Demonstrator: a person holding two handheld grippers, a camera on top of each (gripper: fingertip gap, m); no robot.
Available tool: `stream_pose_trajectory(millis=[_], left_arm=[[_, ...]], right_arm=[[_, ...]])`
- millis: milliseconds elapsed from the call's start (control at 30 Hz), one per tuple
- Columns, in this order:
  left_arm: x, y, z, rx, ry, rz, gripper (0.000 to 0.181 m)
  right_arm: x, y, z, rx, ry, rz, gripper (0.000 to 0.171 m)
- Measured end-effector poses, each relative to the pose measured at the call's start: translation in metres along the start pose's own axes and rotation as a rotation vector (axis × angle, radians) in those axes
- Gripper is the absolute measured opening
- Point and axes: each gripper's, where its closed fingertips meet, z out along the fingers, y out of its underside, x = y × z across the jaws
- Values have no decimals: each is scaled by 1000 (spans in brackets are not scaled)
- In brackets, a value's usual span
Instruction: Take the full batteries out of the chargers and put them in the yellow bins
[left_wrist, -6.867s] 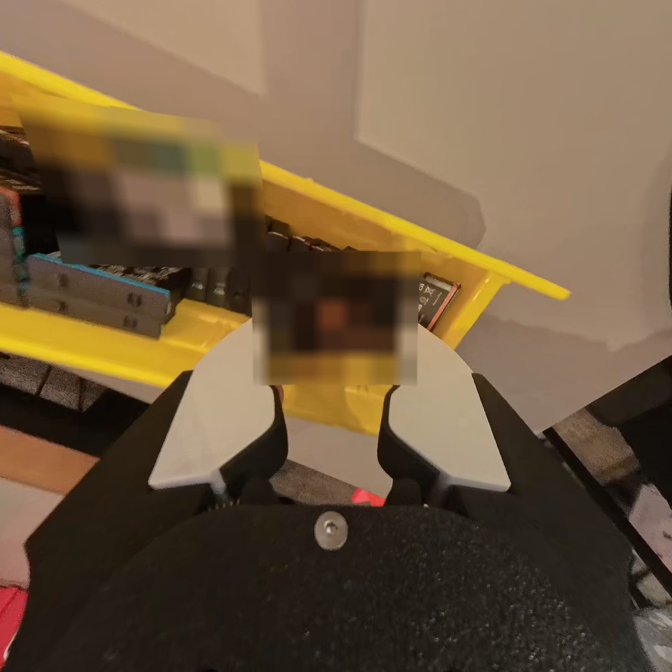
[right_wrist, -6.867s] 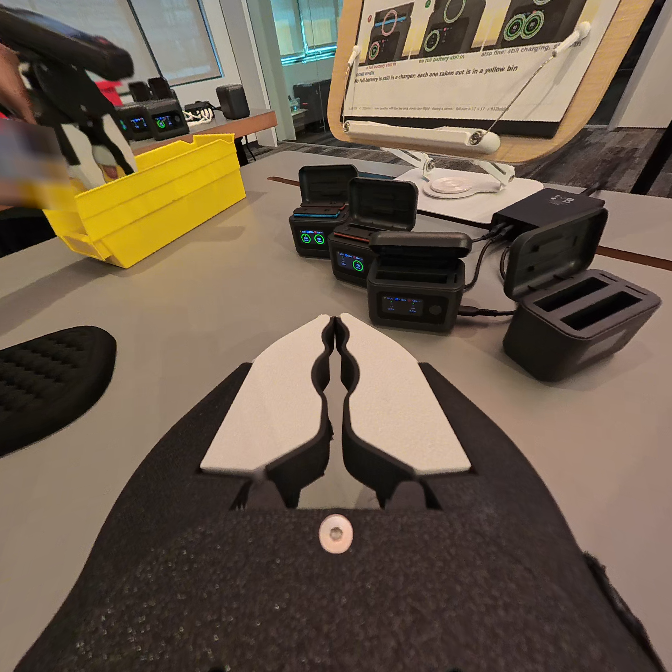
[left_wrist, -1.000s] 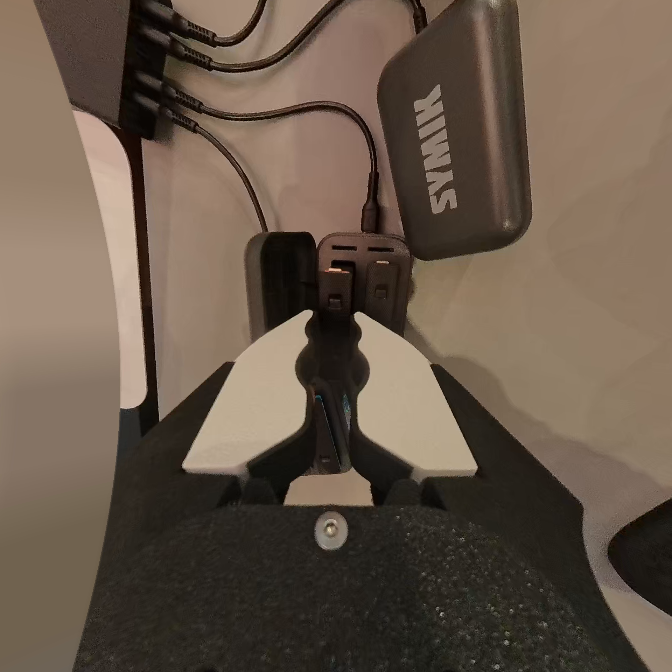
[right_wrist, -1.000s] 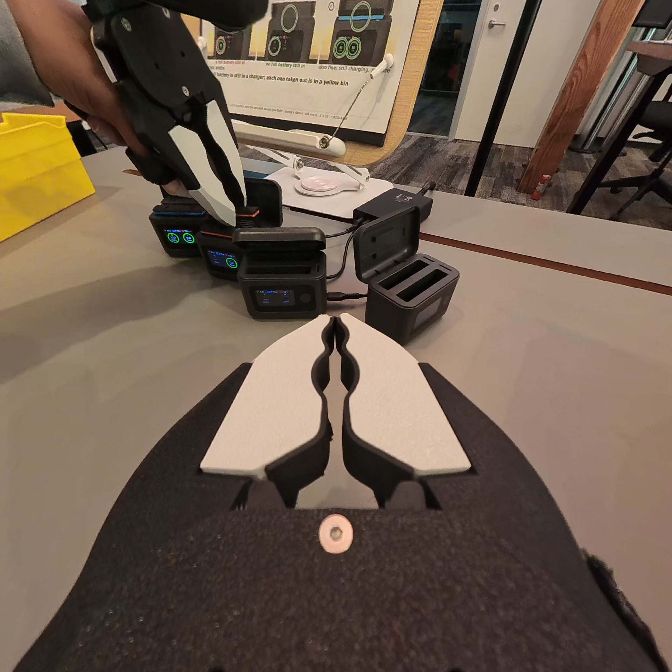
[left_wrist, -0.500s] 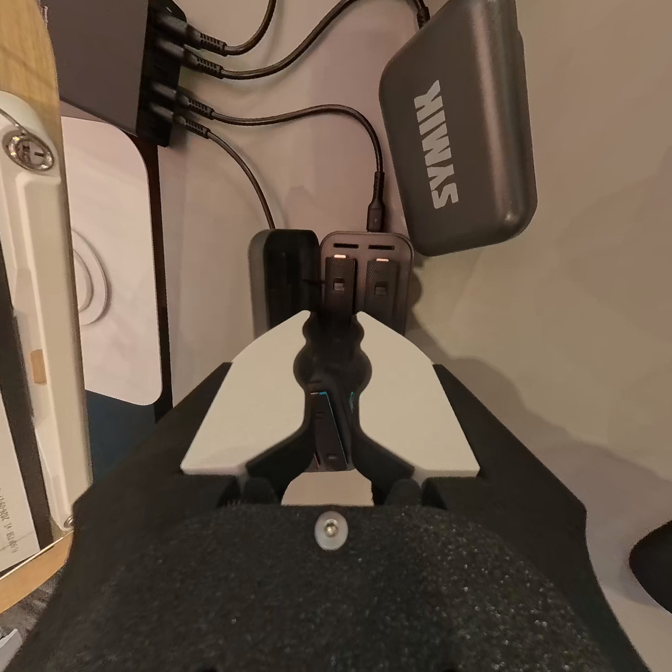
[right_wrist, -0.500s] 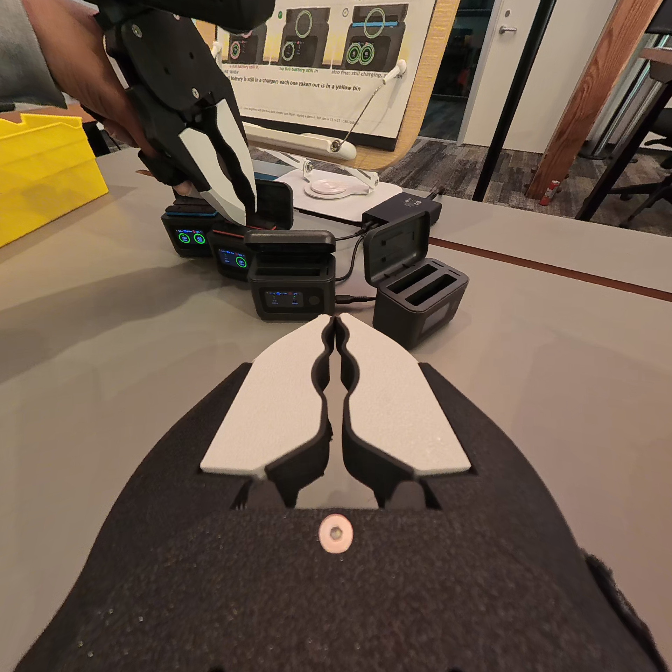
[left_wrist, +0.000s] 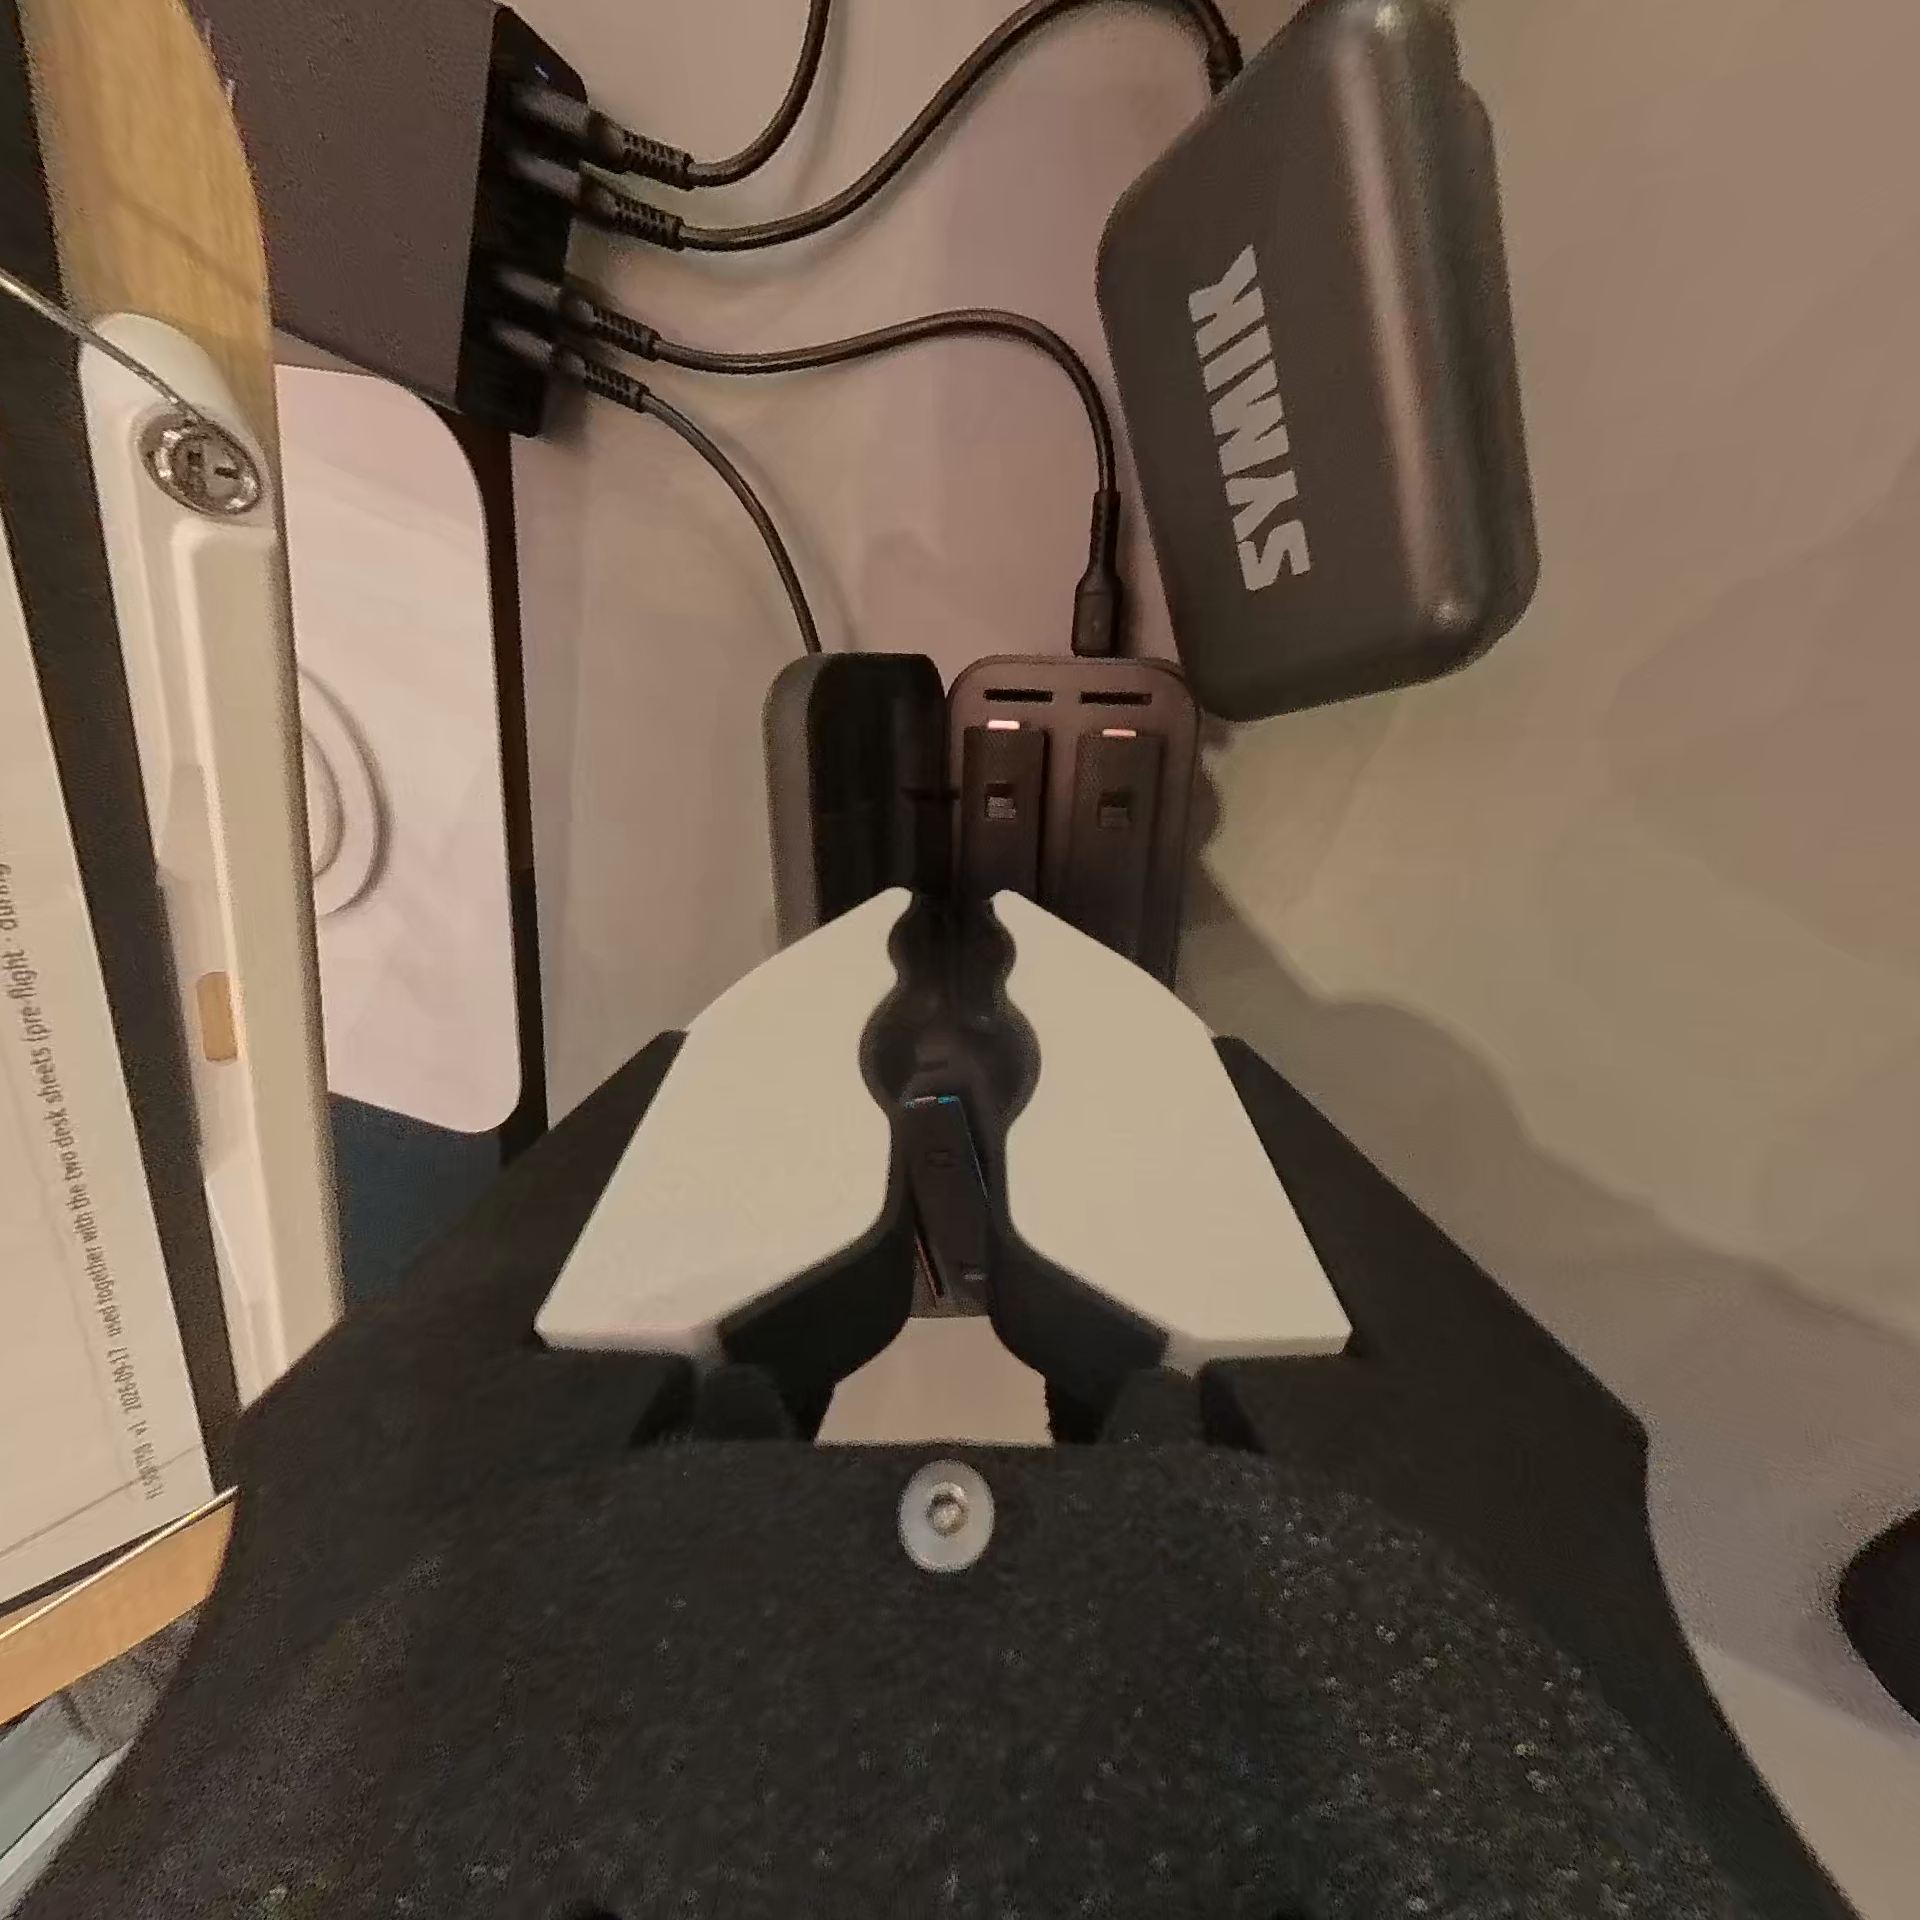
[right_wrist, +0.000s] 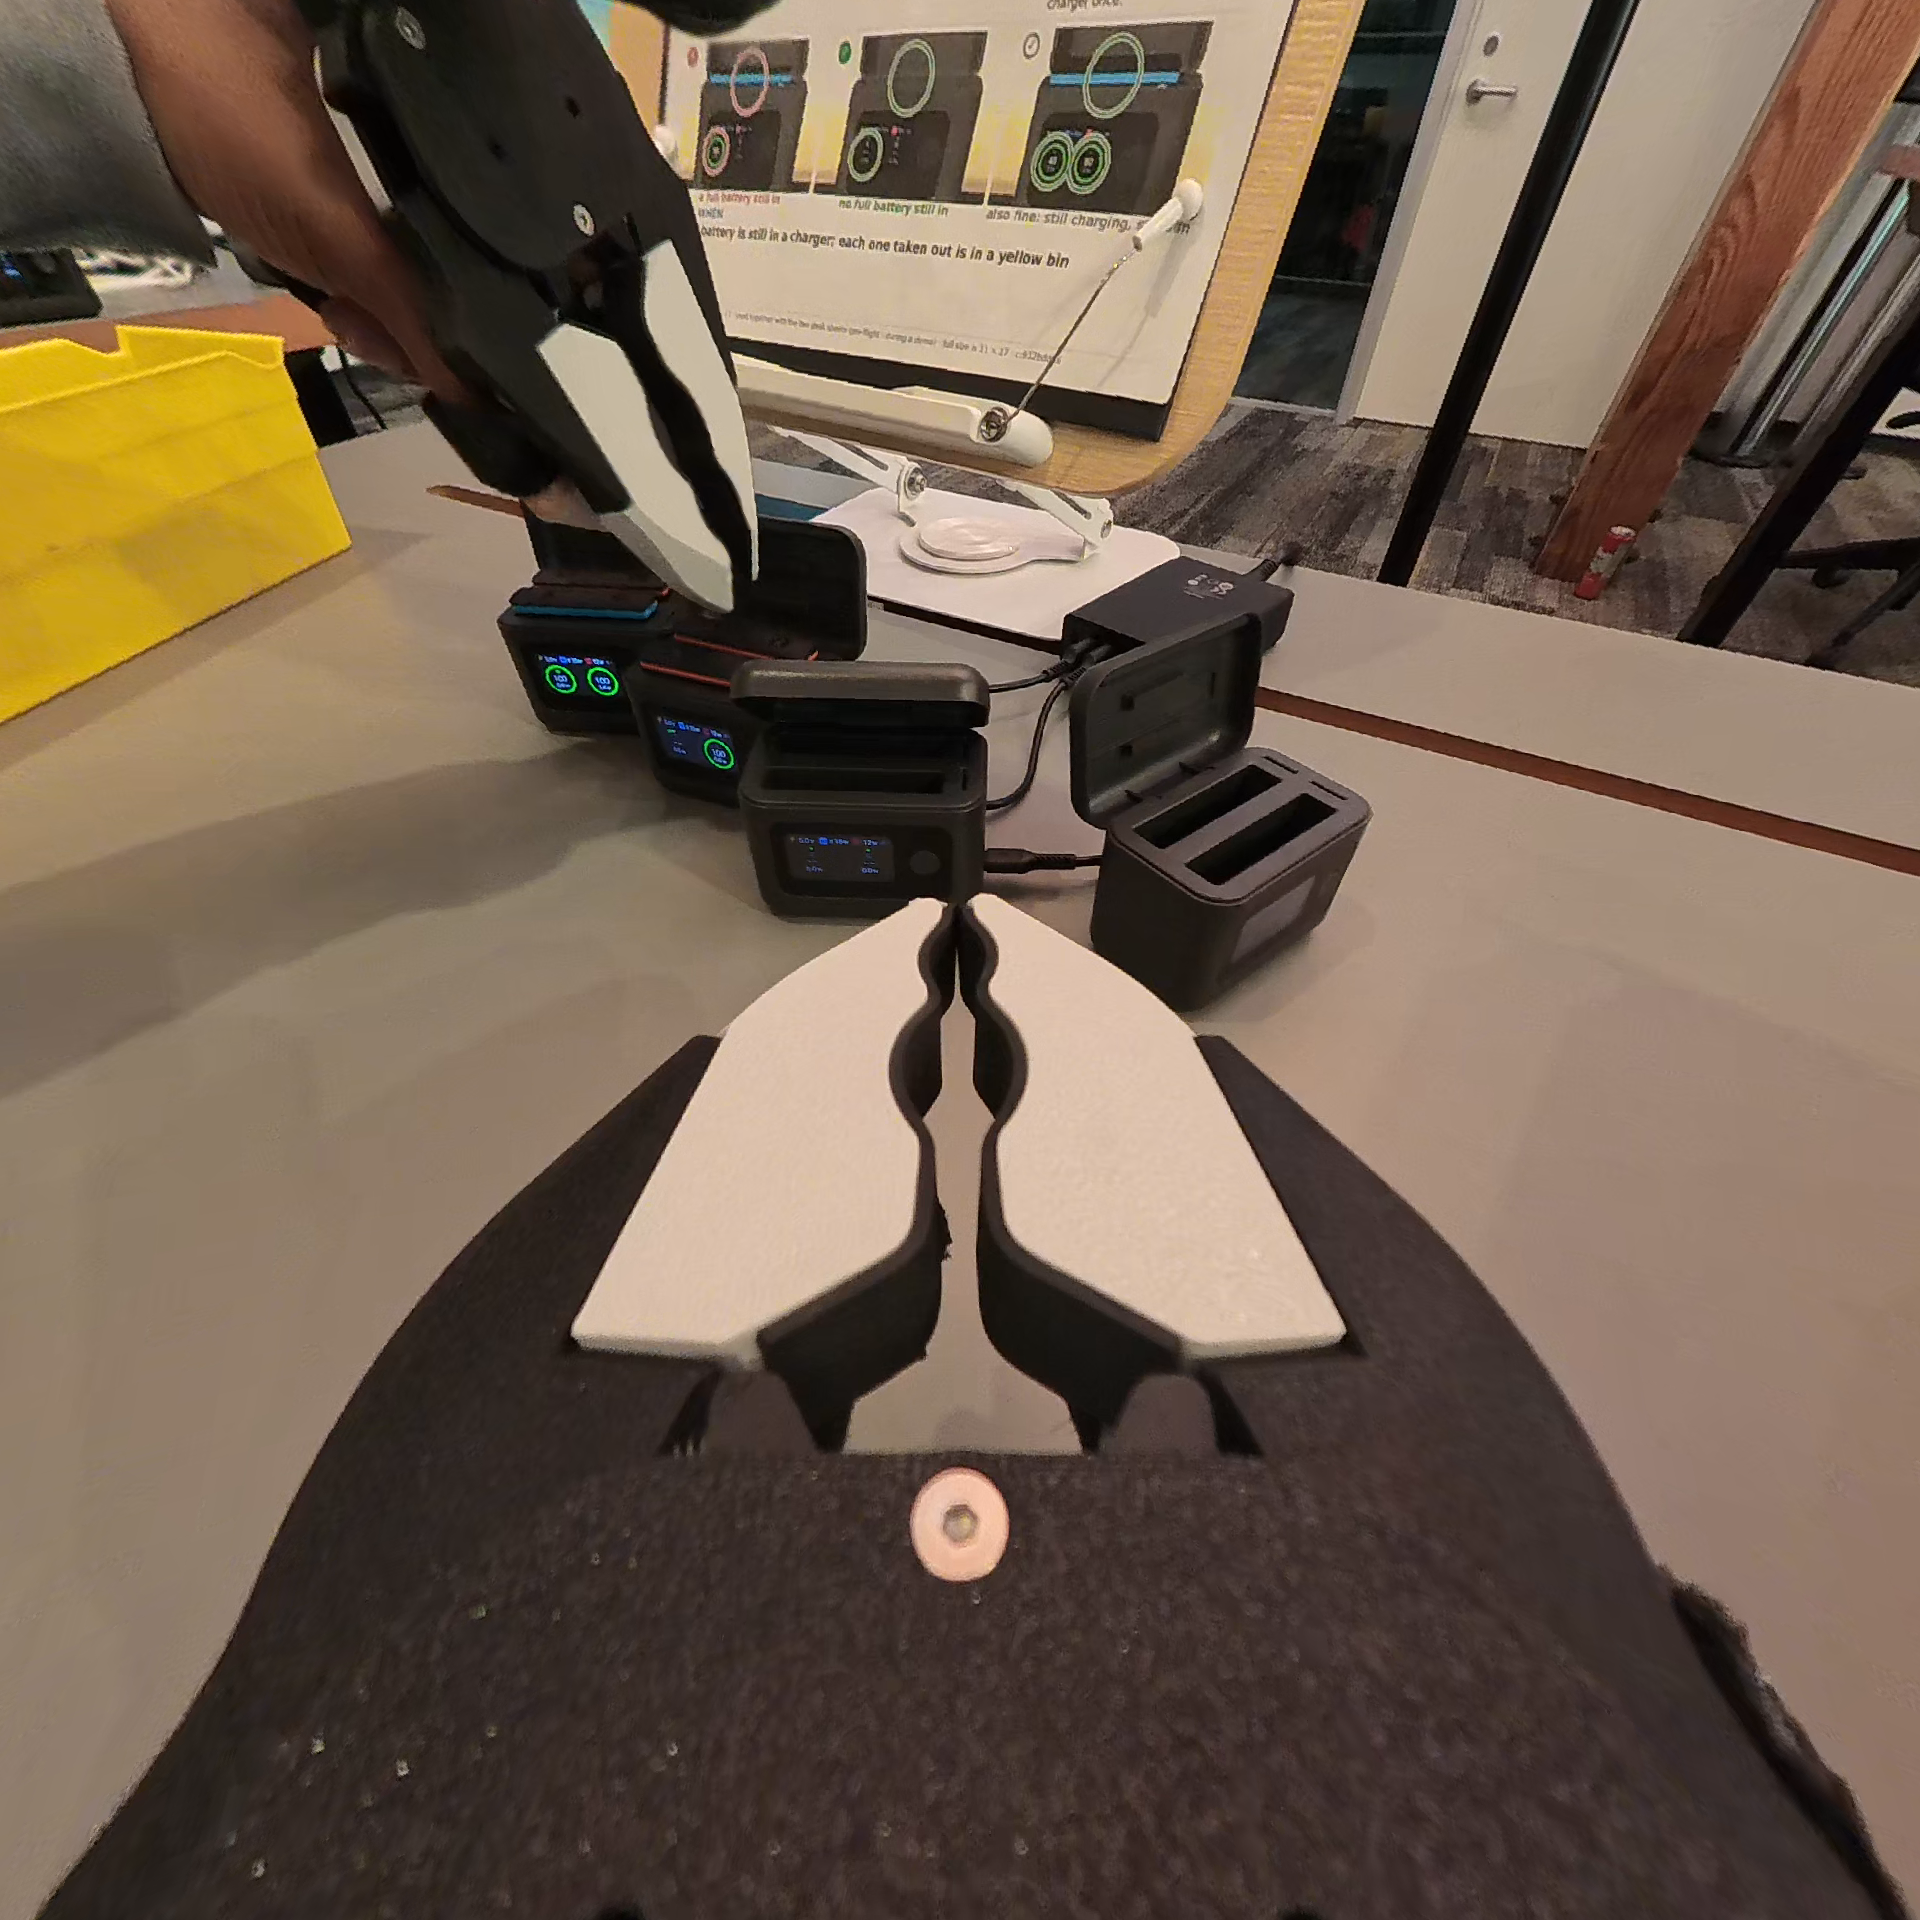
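Two chargers (right_wrist: 1226, 852) sit empty, two still hold batteries; left tongs (left_wrist: 954, 904) are nearly together and empty over one, right tongs (right_wrist: 956, 914) together.

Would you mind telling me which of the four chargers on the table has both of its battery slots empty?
The rightmost charger, angled away from the row: its lid stands open over two empty slots and its screen is dark, while two other chargers show green rings.

Four chargers (right_wrist: 862, 821) crowded mid-table, cables (right_wrist: 1029, 717) behind, yellow bin (right_wrist: 145, 468) left, bare tabletop (right_wrist: 312, 1039) in front and right
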Motion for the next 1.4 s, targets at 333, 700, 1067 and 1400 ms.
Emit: stream_pose_trajectory(millis=[333,700,1067,1400], left_arm=[[2,7,8,-34,5,1,0],[3,8,9,-80,-67,61,1],[11,-2,-17,187,-96,-31,0],[48,33,-127,640,-61,-156,14]], right_arm=[[-1,1,0,-3,-8,5,0],[-5,3,3,-15,-20,-3,0],[-4,2,1,-9,-17,-5,0],[-9,0,0,-6,-31,-20,0]])
